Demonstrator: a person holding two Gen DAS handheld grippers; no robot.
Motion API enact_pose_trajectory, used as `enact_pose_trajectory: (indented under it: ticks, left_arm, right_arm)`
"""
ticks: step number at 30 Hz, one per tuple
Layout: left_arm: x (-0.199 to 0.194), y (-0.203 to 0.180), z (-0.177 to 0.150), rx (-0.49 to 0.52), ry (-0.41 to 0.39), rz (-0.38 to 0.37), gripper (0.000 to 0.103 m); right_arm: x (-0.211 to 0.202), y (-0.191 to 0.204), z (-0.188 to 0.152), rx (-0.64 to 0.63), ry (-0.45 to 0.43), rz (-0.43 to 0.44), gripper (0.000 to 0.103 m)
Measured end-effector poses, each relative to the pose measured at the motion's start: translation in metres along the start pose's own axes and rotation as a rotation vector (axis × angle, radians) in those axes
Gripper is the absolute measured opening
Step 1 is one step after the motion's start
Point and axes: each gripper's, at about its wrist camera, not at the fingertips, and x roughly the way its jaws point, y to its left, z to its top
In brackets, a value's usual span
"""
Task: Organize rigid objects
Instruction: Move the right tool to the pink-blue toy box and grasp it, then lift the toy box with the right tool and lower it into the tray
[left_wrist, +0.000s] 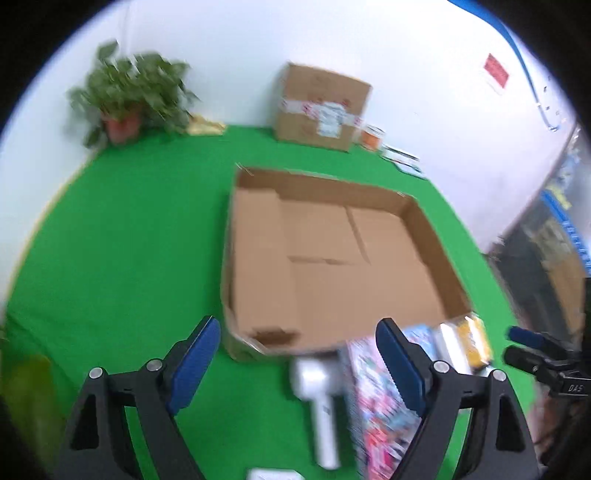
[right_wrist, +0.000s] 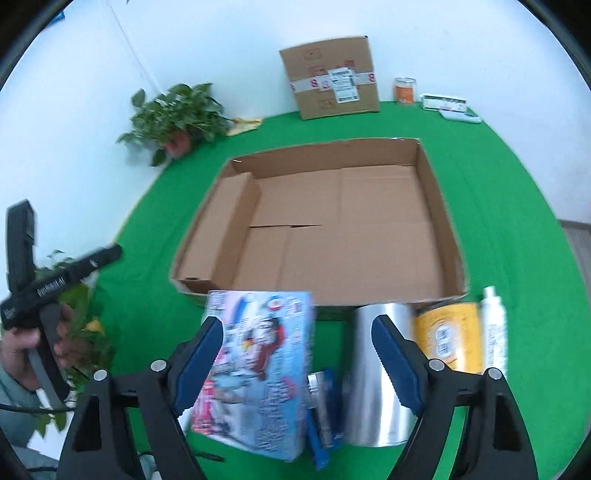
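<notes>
Front and centre sits the open cardboard tray, low-walled and showing only its folded bottom flaps, flat on the green surface. Lined up just beside its near wall are the goods: a colourful printed box lying flat, a small blue-and-silver item (too blurred to name) touching its right edge, then a shiny silver cylinder, a yellow canister and a white bottle on the far right.

The right hand-held gripper hangs over that row with its blue-padded jaws spread wide, nothing between them but air; the printed box and the silver cylinder lie below the gap.

Over on the left wrist view, the left hand-held gripper is spread wide as well, holding nothing. Below it lies a white T-shaped object (blurred), just beside the printed box, near the tray's front corner. The right camera catches that same tool out at the left edge, gripped by a hand.

At the back of the surface against the white wall: a potted plant, a taped shipping carton, an orange jar and a flat white pack, all well apart from the tray.
</notes>
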Motion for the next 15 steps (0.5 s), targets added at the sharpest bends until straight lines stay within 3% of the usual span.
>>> enact_pose_trajectory:
  ticks: [1, 4, 7, 9, 12, 15]
  left_arm:
    - [0.005, 0.002, -0.005, -0.025, 0.03, -0.029, 0.086]
    - [0.043, 0.011, -0.026, -0.168, 0.216, -0.133, 0.086]
    - [0.08, 0.014, -0.047, -0.303, 0.346, -0.261, 0.086]
    - [0.095, 0.006, -0.062, -0.333, 0.393, -0.371, 0.086]
    - [0.113, -0.007, -0.066, -0.338, 0.431, -0.447, 0.086]
    - [0.133, -0.021, -0.063, -0.306, 0.481, -0.449, 0.084]
  right_arm:
    - [0.002, 0.004, -0.004, 0.015, 0.008, 0.021, 0.102]
    - [0.015, 0.018, -0.017, -0.037, 0.025, -0.009, 0.103]
    - [0.048, 0.022, -0.032, -0.067, 0.121, -0.02, 0.103]
    - [0.064, 0.023, -0.041, -0.073, 0.166, -0.024, 0.103]
    - [0.083, 0.028, -0.052, -0.095, 0.219, -0.029, 0.103]
    - [0.102, 0.031, -0.06, -0.105, 0.274, -0.034, 0.103]
